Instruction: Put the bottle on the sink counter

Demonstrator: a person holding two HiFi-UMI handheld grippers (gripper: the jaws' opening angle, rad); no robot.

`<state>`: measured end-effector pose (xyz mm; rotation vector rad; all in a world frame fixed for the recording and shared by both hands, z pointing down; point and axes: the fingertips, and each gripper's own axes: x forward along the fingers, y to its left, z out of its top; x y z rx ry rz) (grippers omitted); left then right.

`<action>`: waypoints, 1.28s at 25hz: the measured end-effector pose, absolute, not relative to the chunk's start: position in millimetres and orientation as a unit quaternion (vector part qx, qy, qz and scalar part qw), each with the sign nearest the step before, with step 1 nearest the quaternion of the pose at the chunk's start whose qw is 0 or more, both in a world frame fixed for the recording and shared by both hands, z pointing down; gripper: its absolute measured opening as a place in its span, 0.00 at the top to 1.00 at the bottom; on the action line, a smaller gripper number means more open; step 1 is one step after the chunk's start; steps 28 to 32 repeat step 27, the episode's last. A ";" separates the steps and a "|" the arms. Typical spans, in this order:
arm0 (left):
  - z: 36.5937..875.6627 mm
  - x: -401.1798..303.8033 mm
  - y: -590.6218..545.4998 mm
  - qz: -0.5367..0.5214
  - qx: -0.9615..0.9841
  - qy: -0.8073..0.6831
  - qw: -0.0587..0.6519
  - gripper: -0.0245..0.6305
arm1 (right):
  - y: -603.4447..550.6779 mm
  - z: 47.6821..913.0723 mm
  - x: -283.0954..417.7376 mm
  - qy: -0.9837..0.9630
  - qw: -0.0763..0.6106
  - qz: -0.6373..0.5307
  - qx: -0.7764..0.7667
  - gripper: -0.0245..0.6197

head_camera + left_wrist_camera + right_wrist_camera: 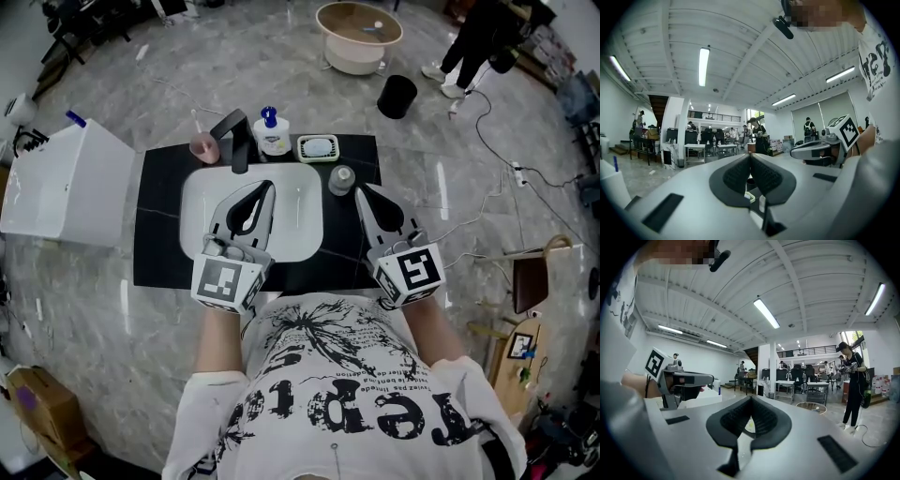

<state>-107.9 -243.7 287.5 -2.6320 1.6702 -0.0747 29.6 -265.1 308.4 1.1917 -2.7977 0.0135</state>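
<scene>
A white bottle with a blue pump top [272, 134] stands upright at the back of the black sink counter [157, 234], just right of the black faucet [234, 138]. My left gripper [269, 185] hovers over the white basin [307, 234], shut and empty. Over the counter's right part my right gripper [358, 190] is also shut with nothing in it, close to a small grey round lid [341, 178]. Both point up and away from the bottle. In the left gripper view the jaws [750, 154] meet; the right gripper view shows its jaws [751, 398] closed too.
A pink cup [203, 146] stands left of the faucet and a green soap dish [317, 147] right of the bottle. A white cabinet [66, 183] adjoins the counter's left. Behind lie a black bin [397, 96], a round tub [359, 36], floor cables and a standing person [478, 42].
</scene>
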 end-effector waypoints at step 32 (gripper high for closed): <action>294.2 -90.2 -258.3 -0.021 -0.851 0.524 0.017 0.94 | -275.7 317.2 53.1 -0.903 0.048 0.014 0.427 0.94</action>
